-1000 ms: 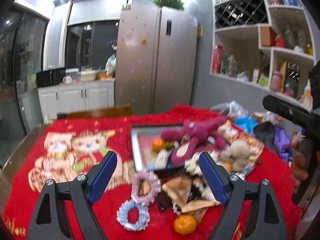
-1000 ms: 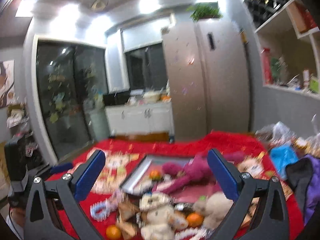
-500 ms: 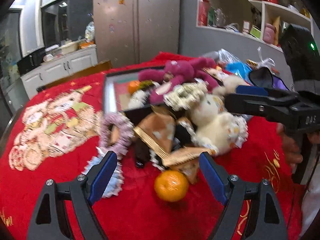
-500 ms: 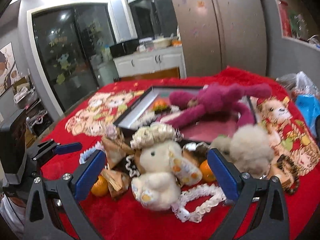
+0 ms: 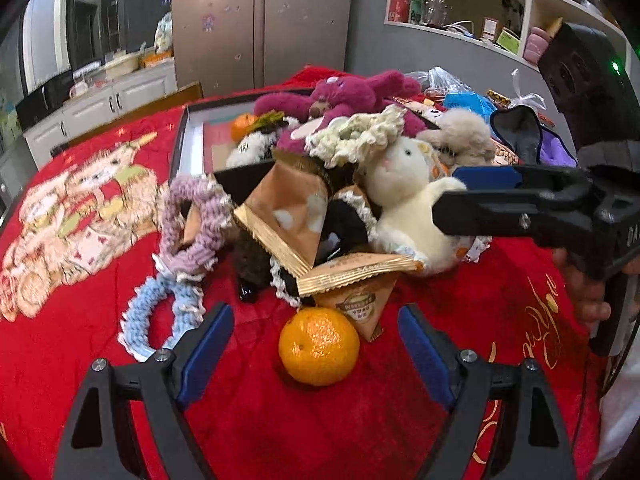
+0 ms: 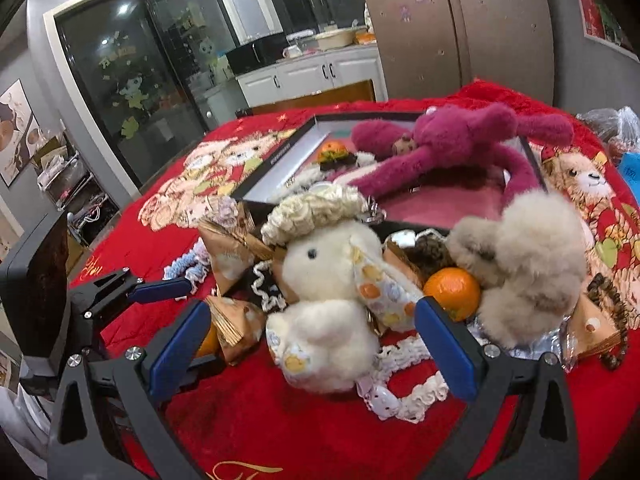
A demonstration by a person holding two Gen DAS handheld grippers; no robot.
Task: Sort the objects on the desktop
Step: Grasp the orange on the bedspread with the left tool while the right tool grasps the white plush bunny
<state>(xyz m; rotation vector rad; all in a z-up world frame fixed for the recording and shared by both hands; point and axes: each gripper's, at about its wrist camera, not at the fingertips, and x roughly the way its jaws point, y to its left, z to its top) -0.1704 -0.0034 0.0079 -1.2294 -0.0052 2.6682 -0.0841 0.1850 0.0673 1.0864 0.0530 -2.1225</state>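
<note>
A red cloth [image 5: 100, 360] covers my table, fridge [image 5: 260, 20] at the far wall; my left gripper [image 5: 316, 344] and right gripper [image 6: 312, 340] both gape, empty.

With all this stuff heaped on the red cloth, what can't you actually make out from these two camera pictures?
- Tray floor: both views, covered by the pink plush and small items.
- Snack packet print: left view, too small to read.
- Dark item beneath the packets: left view, mostly buried.
- Second orange: right view, half hidden behind the white plush.
- Person: only a hand, cut off by the edge.
</note>
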